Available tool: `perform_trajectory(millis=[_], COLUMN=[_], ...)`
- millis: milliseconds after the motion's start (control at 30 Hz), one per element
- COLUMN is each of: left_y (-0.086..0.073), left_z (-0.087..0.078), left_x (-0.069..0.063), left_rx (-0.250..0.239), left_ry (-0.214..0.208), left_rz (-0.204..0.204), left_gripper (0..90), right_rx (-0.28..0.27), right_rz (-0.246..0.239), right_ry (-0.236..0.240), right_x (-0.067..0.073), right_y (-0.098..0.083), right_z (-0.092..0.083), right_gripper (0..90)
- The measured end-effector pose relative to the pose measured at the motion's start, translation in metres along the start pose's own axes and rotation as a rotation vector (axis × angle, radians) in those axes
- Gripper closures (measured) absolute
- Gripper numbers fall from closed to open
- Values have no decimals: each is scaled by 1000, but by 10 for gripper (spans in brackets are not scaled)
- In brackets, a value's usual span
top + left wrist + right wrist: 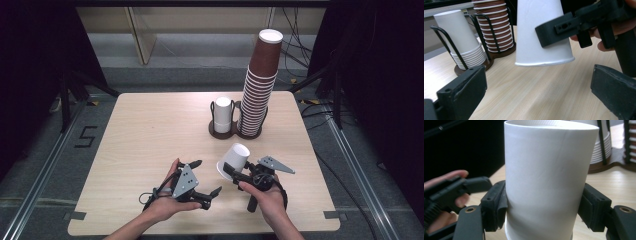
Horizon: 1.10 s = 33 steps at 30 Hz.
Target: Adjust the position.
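Observation:
My right gripper [235, 173] is shut on a white paper cup [234, 159], held above the table with its mouth tilted down and to the left. In the right gripper view the two pads [496, 207] squeeze the cup [546, 182] from both sides near its rim. To its left, low over the table, my left gripper [207, 176] stands open with nothing between its jaws. In the left gripper view the cup [541, 32] hangs ahead of and above the open left gripper [537, 95], apart from it.
A dark two-slot wire holder [222, 132] stands at the table's far middle. It holds a short stack of white cups [223, 114] and a tall stack of brown cups [260, 85]. The wooden table [145, 130] has bare room at the left.

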<state>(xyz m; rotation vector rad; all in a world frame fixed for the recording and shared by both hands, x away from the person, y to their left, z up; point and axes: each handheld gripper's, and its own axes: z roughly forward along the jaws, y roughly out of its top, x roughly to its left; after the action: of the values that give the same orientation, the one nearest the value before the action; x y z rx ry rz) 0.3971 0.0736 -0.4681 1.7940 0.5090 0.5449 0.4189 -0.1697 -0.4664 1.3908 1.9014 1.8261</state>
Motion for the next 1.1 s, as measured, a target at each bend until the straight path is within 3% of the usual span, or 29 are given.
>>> perform_trajectory(millis=[33, 67, 133, 333, 400, 467, 500, 567, 700, 967, 1000, 1100], left_y=[0, 0, 1, 2, 3, 4, 4, 4, 3, 1, 1, -1], left_z=[2, 4, 5, 13, 14, 19, 19, 23, 27, 32, 32, 33], left_x=[0, 0, -1, -4, -4, -6, -6, -6, -5, -4, -6, -7], left_rx=[5, -5, 1, 1, 10, 6, 6, 17, 17, 17, 19, 9], left_ry=[0, -2, -1, -23, -29, -40, -40, -48, -47, -44, -42, -46], left_rz=[1, -4, 1, 5, 5, -7, -7, -22, -50, -49, -44, -46], left_gripper=[1, 1, 3, 8, 8, 8, 8, 8, 10, 22, 25, 39], right_rx=[2, 11, 7, 51, 50, 45, 59, 51, 52, 50, 72, 69], right_rz=[10, 57, 58, 144, 141, 147, 163, 150, 162, 164, 173, 170], right_ry=[3, 10, 30, 47, 47, 77, 59, 87, 90, 103, 68, 83], right_x=[0, 1, -2, -2, -3, -2, -1, -1, 1, 2, 4, 5], right_y=[0, 0, 0, -3, -4, -5, -5, -5, -6, -8, -9, -10], right_z=[0, -1, 0, 1, 2, 3, 2, 3, 4, 6, 6, 6], right_gripper=[313, 313, 312, 311, 311, 311, 311, 311, 311, 311, 311, 311])
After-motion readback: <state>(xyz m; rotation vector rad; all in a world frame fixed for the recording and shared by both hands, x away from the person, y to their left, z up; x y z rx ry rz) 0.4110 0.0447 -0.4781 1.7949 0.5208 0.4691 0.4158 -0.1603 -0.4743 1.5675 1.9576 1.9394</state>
